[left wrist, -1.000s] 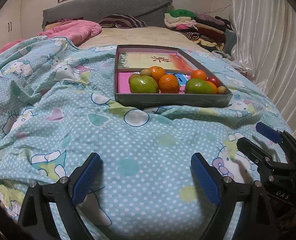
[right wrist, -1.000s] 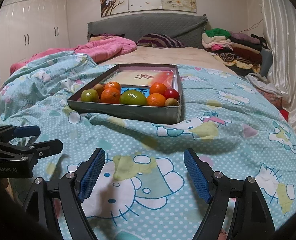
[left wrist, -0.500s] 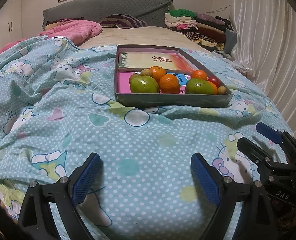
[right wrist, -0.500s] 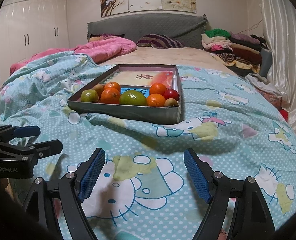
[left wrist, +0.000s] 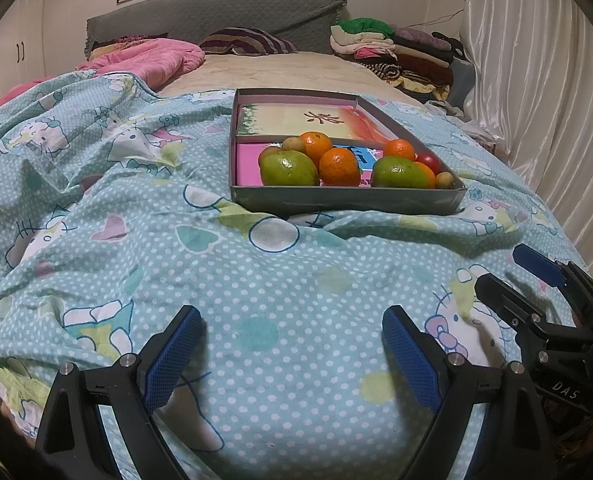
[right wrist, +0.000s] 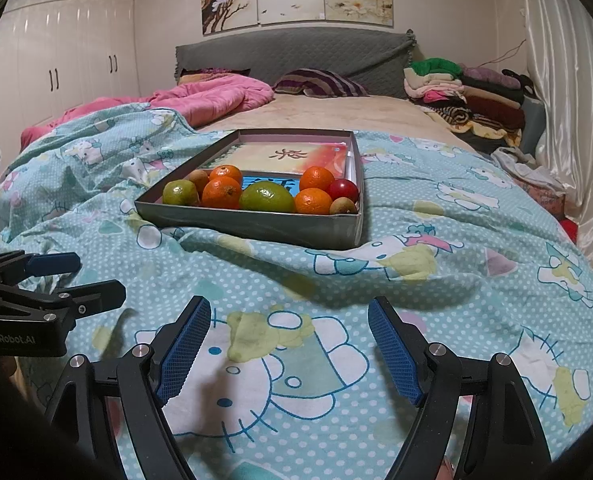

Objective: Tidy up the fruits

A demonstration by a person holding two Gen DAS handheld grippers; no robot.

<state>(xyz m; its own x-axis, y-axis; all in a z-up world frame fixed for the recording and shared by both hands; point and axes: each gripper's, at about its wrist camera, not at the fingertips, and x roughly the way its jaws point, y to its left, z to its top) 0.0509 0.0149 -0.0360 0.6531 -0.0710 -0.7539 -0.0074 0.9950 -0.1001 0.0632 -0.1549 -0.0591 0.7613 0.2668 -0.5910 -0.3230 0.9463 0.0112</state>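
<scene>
Both grippers spread wide over the quilt, fruit tray ahead

The left gripper [left wrist: 292, 354] and right gripper [right wrist: 290, 346] gape wide, holding nothing, above the quilt [left wrist: 256, 280]. Farther on, the tray [left wrist: 348, 198] holds oranges [left wrist: 339, 167], green fruit [left wrist: 289, 168] and a red one [left wrist: 428, 161], its near wall hiding their undersides.

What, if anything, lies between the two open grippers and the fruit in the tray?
Nothing visible stands in the way. Only rumpled bedspread lies between the left gripper, the right gripper and the tray. The tray's near wall fronts the fruit, so approach from above seems likely.
</scene>
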